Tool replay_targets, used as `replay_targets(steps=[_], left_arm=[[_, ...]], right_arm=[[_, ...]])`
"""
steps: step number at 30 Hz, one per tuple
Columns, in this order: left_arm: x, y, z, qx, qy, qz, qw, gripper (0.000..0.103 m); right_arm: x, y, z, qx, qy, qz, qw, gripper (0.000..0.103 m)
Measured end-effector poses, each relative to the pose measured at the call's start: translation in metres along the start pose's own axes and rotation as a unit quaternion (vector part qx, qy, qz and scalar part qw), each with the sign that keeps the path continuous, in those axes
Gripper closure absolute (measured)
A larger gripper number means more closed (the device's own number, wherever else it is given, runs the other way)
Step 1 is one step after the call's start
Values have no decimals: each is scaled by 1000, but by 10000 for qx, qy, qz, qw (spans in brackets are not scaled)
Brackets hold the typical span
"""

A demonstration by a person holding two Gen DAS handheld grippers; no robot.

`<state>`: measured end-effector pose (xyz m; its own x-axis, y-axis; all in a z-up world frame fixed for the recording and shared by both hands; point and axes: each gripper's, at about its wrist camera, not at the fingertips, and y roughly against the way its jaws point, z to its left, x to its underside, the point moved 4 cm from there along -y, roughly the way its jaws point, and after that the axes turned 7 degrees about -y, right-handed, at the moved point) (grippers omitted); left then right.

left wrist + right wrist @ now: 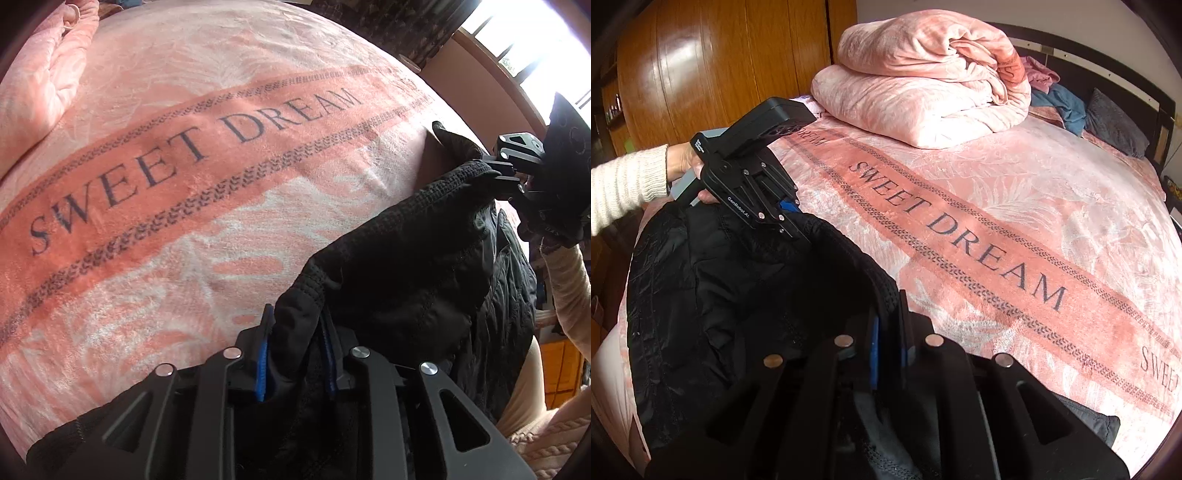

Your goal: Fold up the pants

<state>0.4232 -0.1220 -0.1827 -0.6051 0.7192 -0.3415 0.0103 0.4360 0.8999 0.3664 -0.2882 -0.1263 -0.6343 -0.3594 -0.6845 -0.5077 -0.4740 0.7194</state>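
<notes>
Black quilted pants (413, 258) with a ribbed waistband hang over the near edge of a pink bed. My left gripper (295, 325) is shut on one end of the waistband, blue pads pinching the fabric. My right gripper (890, 328) is shut on the other end of the waistband. Each gripper shows in the other's view: the right gripper (509, 173) at the waistband's far end, the left gripper (786, 218) clamped on the pants (713, 280). The waistband is stretched between them above the bed.
The bed is covered by a pink blanket (1015, 206) printed "SWEET DREAM". A folded pink duvet (923, 81) and loose clothes (1060, 96) lie near the headboard. A wooden wardrobe (720, 66) stands behind. A bright window (524, 40) is at the far right.
</notes>
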Motion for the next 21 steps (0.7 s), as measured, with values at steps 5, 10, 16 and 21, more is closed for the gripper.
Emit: replay_targets(steps=[5,10,16,21], left_arm=[[15,44,-35,-565,-72,-640,9963,92],[42,93,-99,-1371,-252,-1260,9822,92],[95,111,-174,-2033,-335,-1538,9664,92],[136,102,-211,-2045,-81,-1615,9654,90]], right_arm=[[5,32,17,226,-231,-359,9988,95],[20,85,53,448,-177,-764,9959,93],[61,135,102,599,-85,-864,9944,92],[104,151,136,525,-240,-637,9963,92]])
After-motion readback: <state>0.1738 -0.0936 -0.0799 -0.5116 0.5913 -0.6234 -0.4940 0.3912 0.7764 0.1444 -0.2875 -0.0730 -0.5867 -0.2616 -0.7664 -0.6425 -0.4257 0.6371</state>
